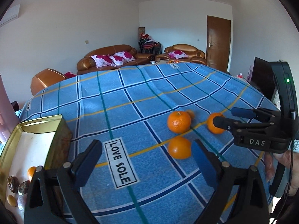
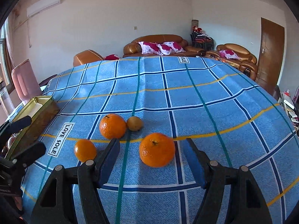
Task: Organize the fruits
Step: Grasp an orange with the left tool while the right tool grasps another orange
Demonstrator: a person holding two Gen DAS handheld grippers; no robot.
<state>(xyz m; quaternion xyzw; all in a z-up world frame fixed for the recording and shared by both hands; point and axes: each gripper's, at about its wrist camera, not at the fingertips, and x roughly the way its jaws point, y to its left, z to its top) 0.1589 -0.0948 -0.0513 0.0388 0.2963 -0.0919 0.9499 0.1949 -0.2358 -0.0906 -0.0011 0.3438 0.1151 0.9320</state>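
- The right hand-held gripper (image 2: 151, 154) hovers over the desk (image 2: 214, 97) with its jaws partly spread and nothing pinched; the nearest orange (image 2: 157, 149) lies on the checked cloth just ahead, between the two fingers but touching neither.
- Ahead and to its left sit a second orange (image 2: 112, 126) and a small yellowish fruit (image 2: 134, 123), touching each other; a smaller orange (image 2: 85, 149) lies just left of its left finger.
- The left hand-held gripper (image 1: 145, 156) is spread wide and empty, over bare cloth.
- That small orange (image 1: 179, 148) lies just inside its right finger, partly blocking the way in.
- To its left stands an open gold tin (image 1: 44, 125), holding a few fruits and nuts.
- Between its fingers a cloth label (image 1: 121, 163) reads "LOVE SOLE"; the right tool's body shows "DAS".
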